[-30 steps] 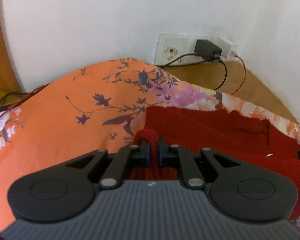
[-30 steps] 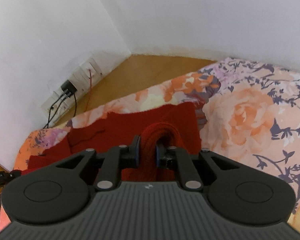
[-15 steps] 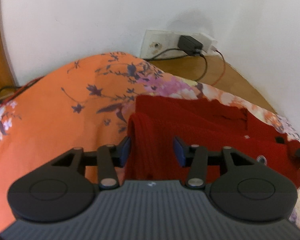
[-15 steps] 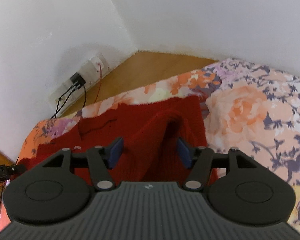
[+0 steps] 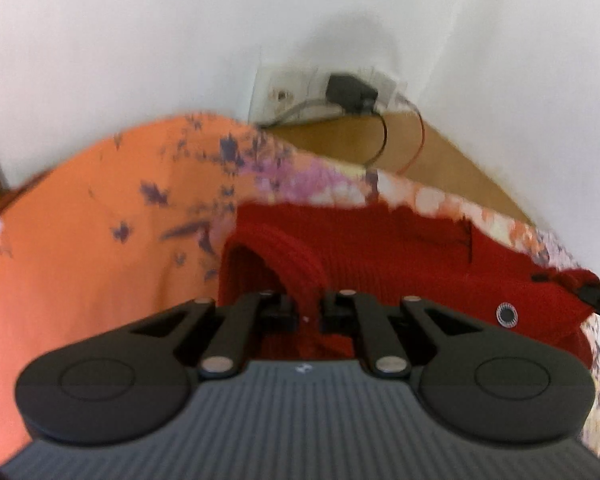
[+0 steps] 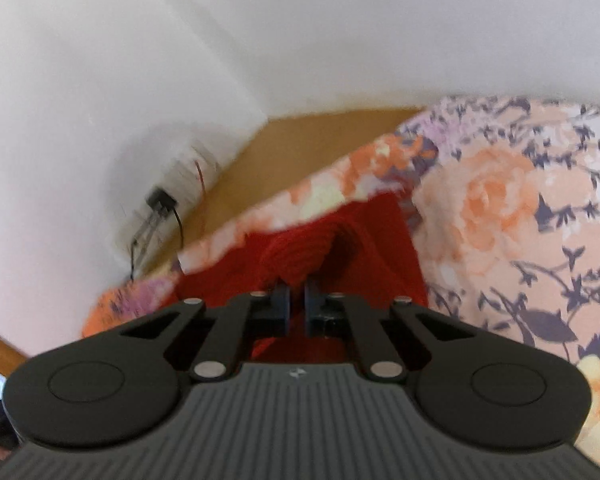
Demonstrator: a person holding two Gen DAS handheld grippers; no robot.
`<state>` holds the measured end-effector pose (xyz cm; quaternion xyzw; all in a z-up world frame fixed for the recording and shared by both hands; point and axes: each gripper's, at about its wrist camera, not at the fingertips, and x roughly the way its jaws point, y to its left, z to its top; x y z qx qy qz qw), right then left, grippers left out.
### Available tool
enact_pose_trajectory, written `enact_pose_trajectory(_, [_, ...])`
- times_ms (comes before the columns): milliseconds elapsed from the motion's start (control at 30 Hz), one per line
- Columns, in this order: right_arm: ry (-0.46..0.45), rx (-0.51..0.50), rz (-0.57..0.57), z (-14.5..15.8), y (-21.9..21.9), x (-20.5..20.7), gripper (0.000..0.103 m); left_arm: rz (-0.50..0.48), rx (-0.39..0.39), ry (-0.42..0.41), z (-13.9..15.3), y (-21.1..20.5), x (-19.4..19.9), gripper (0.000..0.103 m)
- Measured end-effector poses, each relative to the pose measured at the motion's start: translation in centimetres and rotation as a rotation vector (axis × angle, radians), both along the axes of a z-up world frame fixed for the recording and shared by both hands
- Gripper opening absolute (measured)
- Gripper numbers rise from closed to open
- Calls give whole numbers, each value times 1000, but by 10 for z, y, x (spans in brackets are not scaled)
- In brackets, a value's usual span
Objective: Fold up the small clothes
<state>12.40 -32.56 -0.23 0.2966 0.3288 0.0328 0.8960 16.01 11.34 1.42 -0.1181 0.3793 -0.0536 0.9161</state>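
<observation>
a red knit garment [image 5: 400, 264] lies on a floral bedsheet [image 5: 100, 260]. left tool [image 5: 308, 314] and right tool [image 6: 296, 310] each pinch a raised fold; thick knit could slip free, spoiling the fold.

White walls [image 5: 140, 40] meet at a far corner. A wall socket plate [image 5: 284, 92] carries a black adapter [image 5: 350, 92] with trailing cables [image 5: 384, 140]. Wooden floor [image 6: 300, 148] borders the floral bedsheet [image 6: 520, 220]. Lighting is bright and diffuse.
</observation>
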Motion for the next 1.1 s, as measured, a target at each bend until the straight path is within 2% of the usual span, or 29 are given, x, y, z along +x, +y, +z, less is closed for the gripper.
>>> enact_pose_trajectory(133, [-51, -34, -11, 17, 10, 15, 5, 27, 6, -37, 17, 1, 22, 10])
enact_pose_trajectory(267, [-50, -66, -37, 21, 21, 42, 5, 49, 11, -17, 16, -3, 53, 10])
enact_pose_trajectory(433, [-12, -138, -63, 7, 29, 72, 5, 61, 54, 31, -6, -13, 81, 10])
enact_pose_trajectory(600, [30, -149, -75, -16, 26, 92, 6, 74, 54, 50, -22, -14, 93, 13])
enact_pose_trajectory(667, [30, -147, -75, -22, 25, 96, 7, 69, 36, 55, -22, -12, 95, 17])
enact_pose_trajectory(767, [24, -147, -60, -27, 23, 99, 8, 52, 18, 38, -19, -10, 95, 30])
enact_pose_trajectory(800, [18, -145, -53, -27, 23, 100, 11, 49, 17, 31, -17, -10, 94, 36])
enact_pose_trajectory(833, [11, -138, -47, -26, 22, 100, 19, 46, 17, 20, -14, -10, 93, 39])
enact_pose_trajectory(867, [0, -133, -43, -25, 21, 99, 23, 47, 24, 8, -11, -10, 91, 47])
enact_pose_trajectory(900, [-15, -136, -45, -22, 20, 98, 33, 50, 33, -2, -8, -10, 89, 52])
enact_pose_trajectory(933, [-34, -146, -46, -19, 20, 96, 44, 53, 42, -15, -5, -11, 86, 54])
enact_pose_trajectory(1000, [-74, -182, -45, -10, 20, 91, 52, 48, 48, -35, 1, -10, 83, 54])
enact_pose_trajectory(1100, [-115, -239, -37, 0, 17, 86, 56, 48, 40, -38, 6, -9, 79, 54])
